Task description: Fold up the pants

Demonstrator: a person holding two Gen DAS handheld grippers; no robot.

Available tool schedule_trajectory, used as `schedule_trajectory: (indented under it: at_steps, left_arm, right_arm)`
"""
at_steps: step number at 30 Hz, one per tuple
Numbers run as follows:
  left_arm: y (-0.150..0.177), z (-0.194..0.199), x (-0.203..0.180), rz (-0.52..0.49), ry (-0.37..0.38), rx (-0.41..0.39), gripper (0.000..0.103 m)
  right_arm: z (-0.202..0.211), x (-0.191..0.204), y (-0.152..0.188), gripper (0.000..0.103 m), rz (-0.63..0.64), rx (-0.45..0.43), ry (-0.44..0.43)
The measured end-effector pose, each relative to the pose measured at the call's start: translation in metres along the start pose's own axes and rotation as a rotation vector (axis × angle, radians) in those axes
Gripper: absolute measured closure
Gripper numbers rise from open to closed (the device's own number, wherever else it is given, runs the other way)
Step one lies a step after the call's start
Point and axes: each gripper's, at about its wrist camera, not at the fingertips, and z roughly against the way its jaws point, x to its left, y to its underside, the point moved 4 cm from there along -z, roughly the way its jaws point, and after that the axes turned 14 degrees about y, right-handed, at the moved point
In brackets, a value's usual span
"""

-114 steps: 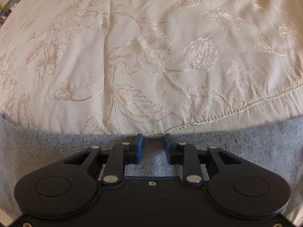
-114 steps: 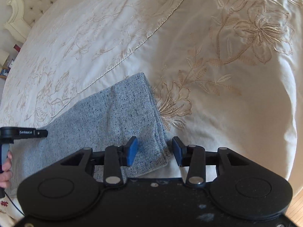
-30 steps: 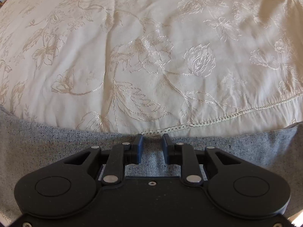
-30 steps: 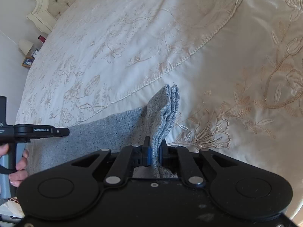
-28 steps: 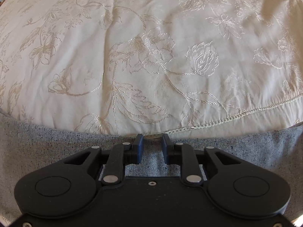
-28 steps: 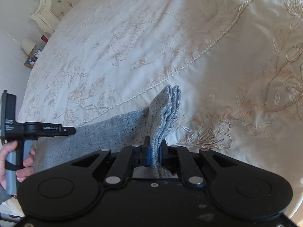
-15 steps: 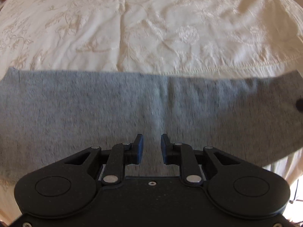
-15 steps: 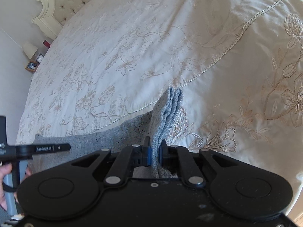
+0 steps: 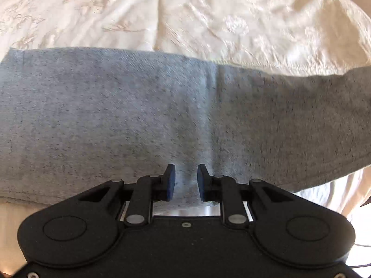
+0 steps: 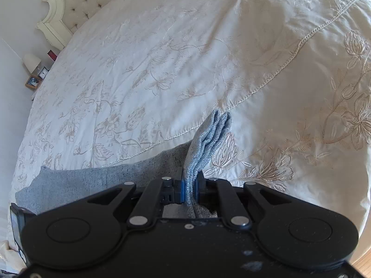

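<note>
Grey speckled pants lie flat across a cream embroidered bedspread. In the left wrist view they fill the middle band, with a crease running down the centre. My left gripper hovers over their near edge and points steeply down. It is open, with only fabric showing below the gap. In the right wrist view my right gripper is shut on the bunched, layered end of the pants. That end stands up off the bed. The rest of the pants trail flat to the left.
The bedspread stretches far ahead to a tufted headboard. Left of the bed stands a nightstand with a lamp and small frames. The bed's right edge drops to a wooden floor. A black device part shows at the left edge.
My left gripper drew back from the pants' far edge toward their near edge and rose a little, still open. My right gripper lifted the pinched end higher off the bed.
</note>
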Motion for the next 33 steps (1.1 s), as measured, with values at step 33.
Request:
schedule_trajectory:
  at_steps: [33]
  left_arm:
    - [-0.009, 0.127, 0.216, 0.003, 0.019, -0.119, 0.075]
  right_arm:
    - [0.009, 0.396, 0.148, 0.077, 0.417, -0.098, -0.159]
